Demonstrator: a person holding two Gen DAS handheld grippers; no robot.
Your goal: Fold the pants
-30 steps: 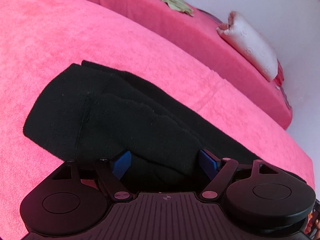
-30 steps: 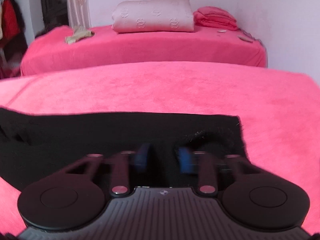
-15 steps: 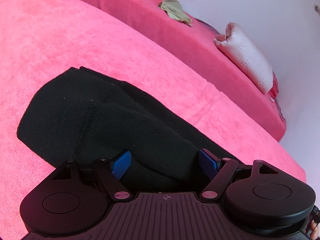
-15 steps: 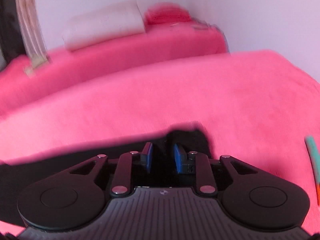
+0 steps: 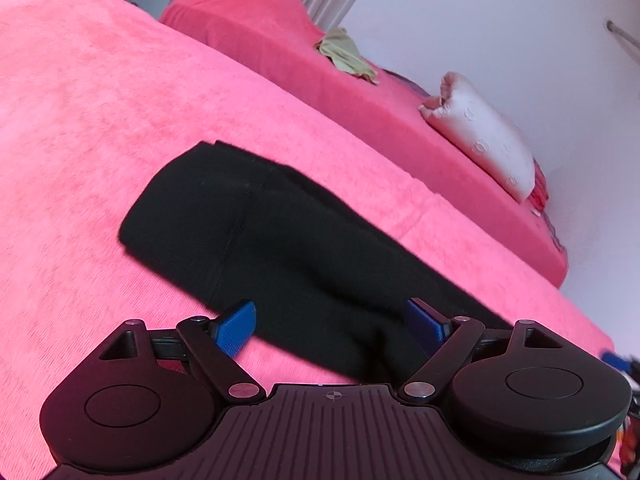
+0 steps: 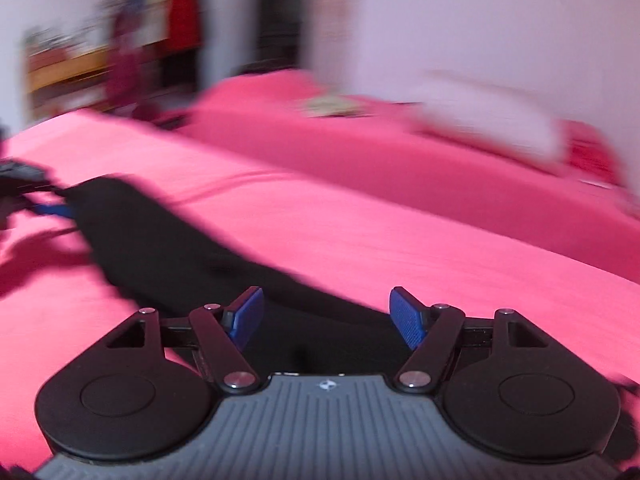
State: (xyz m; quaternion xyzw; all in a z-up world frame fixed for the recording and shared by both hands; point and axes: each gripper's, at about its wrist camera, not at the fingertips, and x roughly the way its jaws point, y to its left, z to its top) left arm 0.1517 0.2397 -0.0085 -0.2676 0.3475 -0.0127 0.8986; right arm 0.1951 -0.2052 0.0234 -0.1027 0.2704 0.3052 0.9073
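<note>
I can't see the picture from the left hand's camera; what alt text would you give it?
Black pants lie folded on a pink bed cover, seen over the left gripper, whose blue-tipped jaws stand open around the near end of the cloth. Behind is a second pink bed with a pale pillow and a crumpled greenish cloth, by a white wall.

Both cameras are sitting just behind their own fingers, looking forward and down. The left wrist view is looking close over the black pants [image 5: 272, 248] on the pink bed [image 5: 100, 120], tilted, toward a second bed [image 5: 400, 120] and pillow [image 5: 484, 140]. The right wrist view, blurred, is facing the same pants [image 6: 168, 240], bed [image 6: 400, 240] and pillow [image 6: 488, 120].
</note>
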